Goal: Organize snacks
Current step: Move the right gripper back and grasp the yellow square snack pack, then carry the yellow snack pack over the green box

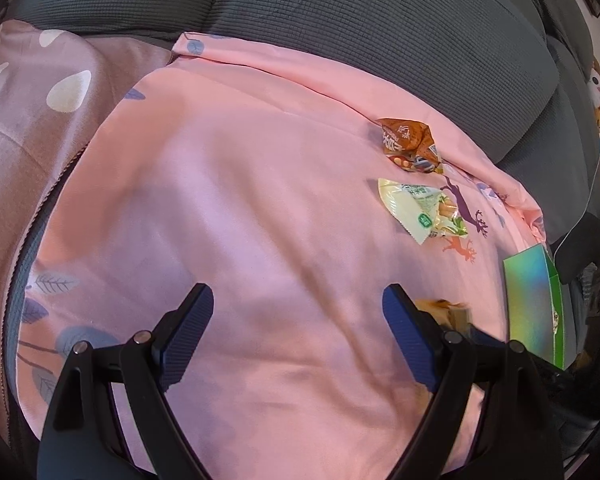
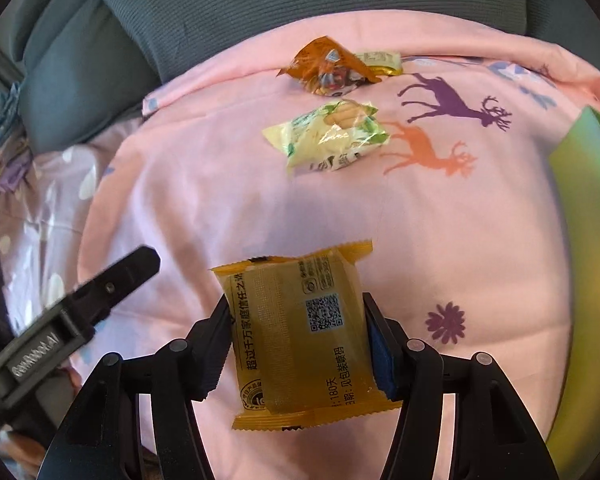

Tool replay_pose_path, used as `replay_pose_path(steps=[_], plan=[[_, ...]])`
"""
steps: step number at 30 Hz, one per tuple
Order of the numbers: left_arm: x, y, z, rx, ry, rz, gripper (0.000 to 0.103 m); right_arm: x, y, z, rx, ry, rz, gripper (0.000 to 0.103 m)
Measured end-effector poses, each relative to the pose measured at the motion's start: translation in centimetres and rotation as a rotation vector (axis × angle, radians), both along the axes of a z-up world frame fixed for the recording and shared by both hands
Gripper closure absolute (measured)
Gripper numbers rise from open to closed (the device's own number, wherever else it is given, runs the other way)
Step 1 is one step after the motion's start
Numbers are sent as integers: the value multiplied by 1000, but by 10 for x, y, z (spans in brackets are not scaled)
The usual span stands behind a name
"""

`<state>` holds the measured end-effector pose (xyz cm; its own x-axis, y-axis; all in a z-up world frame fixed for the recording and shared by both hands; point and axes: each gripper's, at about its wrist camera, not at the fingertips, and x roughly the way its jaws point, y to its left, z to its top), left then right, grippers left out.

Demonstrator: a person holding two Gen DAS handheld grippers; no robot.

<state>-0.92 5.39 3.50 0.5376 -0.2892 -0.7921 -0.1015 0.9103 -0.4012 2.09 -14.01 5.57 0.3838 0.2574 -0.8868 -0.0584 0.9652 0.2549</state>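
Right claw [image 2: 296, 344] clamped on square yellow foil snack packet [image 2: 300, 336], mid-carry. Left claw [image 1: 298, 320] apart, empty. Next: probably drop into iridescent green box [image 2: 580, 240], edge blurred.

On the pink blanket [image 2: 228, 184] printed with purple and orange deer lie an orange-brown packet [image 2: 326, 68] and a pale yellow-green packet [image 2: 328, 138], beside an iridescent green box [image 2: 580, 184].

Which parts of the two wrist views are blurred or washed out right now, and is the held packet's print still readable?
Right wrist view: yellow packet between the right tongs is sharp, its print and square code legible; the green box at the right edge is smeared and glary. Left wrist view: the packet beside the open left tongs is blurred; dark fisheye corners in both.
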Motion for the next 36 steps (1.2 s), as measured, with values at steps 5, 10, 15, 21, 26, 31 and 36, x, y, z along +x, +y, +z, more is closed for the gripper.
replay_pose_path(steps=[5,10,15,21,26,31,36], plan=[[-3,-10,0,-74,12,-46,17,-11,-33,25,126,-88,-56,31],[-8,-39,2,-129,7,-179,25,-13,-50,26,175,-98,-102,31],[-11,-73,-5,-165,30,-295,42,-8,-49,8,268,-10,-87,34],[-9,-91,-19,-153,67,-329,50,-3,-34,-14,271,70,-71,50],[-9,-96,-15,-131,34,-341,61,-6,-28,-12,216,40,-63,54],[-14,-101,12,-101,-66,-349,63,-13,-32,14,192,-41,-55,54],[-19,-121,55,-99,-205,-379,63,-27,-52,66,180,-224,-83,53]])
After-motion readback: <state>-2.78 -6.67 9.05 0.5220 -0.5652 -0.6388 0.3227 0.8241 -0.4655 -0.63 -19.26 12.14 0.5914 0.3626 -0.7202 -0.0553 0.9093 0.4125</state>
